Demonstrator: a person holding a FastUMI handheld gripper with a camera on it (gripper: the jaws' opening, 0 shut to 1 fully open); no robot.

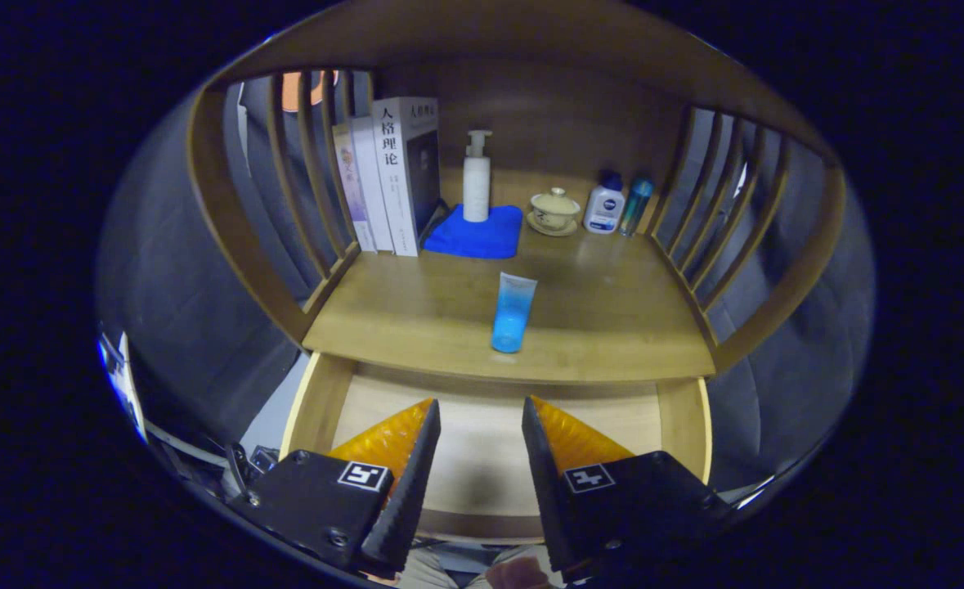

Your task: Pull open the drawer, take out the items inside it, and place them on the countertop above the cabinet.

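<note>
The gripper point(480, 421) hangs over the open drawer point(318, 405) with its two fingers spread apart and nothing between them. Under and just ahead of the fingers lies the drawer's pale wooden floor; the part that can be seen holds no item, though the fingers and gripper body hide the near end. Beyond the fingers, past the drawer's back edge, is the countertop point(612, 327), a wooden shelf with slatted sides. A blue tube point(513, 312) lies on it near the front edge, cap end toward the gripper. Farther back are upright books point(396, 176) on the left, a white pump bottle point(476, 177) standing on a folded blue cloth point(479, 232), a lidded cup point(554, 209) on a saucer, and two small bottles point(617, 205) on the right. Judging from this, the tube looks already placed. The risks: the tube sits close to the edge and could roll or be nudged back into the drawer by a careless pass, and an item hidden beneath the gripper could be missed.
</note>
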